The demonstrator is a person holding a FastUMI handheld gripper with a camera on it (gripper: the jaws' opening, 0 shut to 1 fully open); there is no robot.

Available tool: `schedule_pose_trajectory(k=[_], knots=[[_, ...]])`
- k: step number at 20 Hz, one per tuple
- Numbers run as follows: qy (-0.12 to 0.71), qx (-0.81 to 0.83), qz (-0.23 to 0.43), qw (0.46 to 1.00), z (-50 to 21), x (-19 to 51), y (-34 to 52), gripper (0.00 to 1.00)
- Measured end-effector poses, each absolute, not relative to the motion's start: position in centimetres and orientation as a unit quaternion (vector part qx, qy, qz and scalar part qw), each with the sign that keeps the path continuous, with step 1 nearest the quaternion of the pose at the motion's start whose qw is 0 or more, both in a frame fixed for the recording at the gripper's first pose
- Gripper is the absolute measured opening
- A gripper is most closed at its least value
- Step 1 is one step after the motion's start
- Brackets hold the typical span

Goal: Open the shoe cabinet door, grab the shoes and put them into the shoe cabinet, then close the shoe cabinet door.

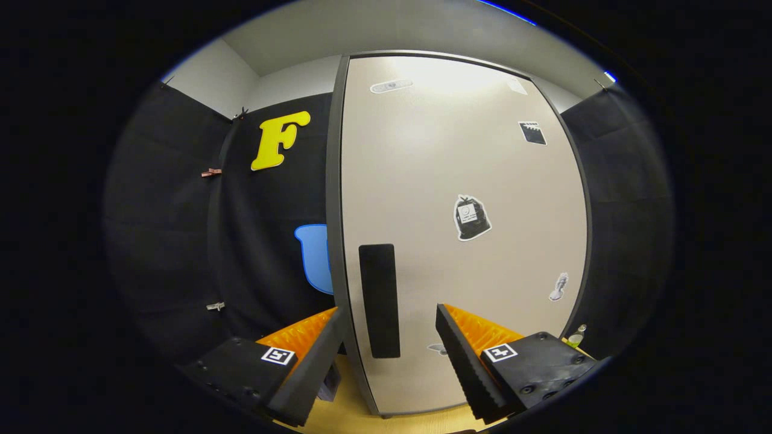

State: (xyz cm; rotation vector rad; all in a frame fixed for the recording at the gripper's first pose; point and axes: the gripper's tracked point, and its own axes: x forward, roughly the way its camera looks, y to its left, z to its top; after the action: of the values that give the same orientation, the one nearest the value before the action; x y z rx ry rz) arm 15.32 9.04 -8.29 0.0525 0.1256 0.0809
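shoe cabinet door (pixel 464 199) | beige panel, dark grey edge trim, upright | tall black rect handle (pixel 379 300) nr its left edge, low on panel | few small stickers on face | door looks shut or nearly, can't tell for sure | handle sits just ahead, betw the open jaws, not touched

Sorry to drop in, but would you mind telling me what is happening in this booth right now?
A person is holding a handheld gripper up to a tall shoe cabinet door. Its fingers are spread open, with the door's dark vertical handle in the gap between them and just ahead. Neither finger presses on the handle yet, so the opening step looks about to begin.
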Motion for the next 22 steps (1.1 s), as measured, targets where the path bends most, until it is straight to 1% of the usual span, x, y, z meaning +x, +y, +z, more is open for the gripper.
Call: schedule_pose_trajectory(k=[4, 7, 10, 12, 14, 15, 16, 22], knots=[[0.072, 0.027, 0.031, 0.997, -9.6, 17.4, 8.9, 0.97], [0.071, 0.026, 0.024, 0.997, -9.7, 17.9, 8.8, 0.93], [0.066, 0.019, 0.020, 0.997, -9.6, 17.8, 8.9, 0.63], [0.068, 0.018, 0.034, 0.997, -9.4, 17.6, 9.7, 0.59], [0.066, 0.004, 0.025, 0.997, -9.7, 17.9, 9.6, 0.38], [0.065, 0.004, 0.023, 0.998, -9.7, 18.0, 9.6, 0.38], [0.068, 0.006, 0.022, 0.997, -9.7, 17.9, 9.6, 0.33], [0.069, -0.005, 0.017, 0.997, -9.6, 17.6, 9.5, 0.33]])
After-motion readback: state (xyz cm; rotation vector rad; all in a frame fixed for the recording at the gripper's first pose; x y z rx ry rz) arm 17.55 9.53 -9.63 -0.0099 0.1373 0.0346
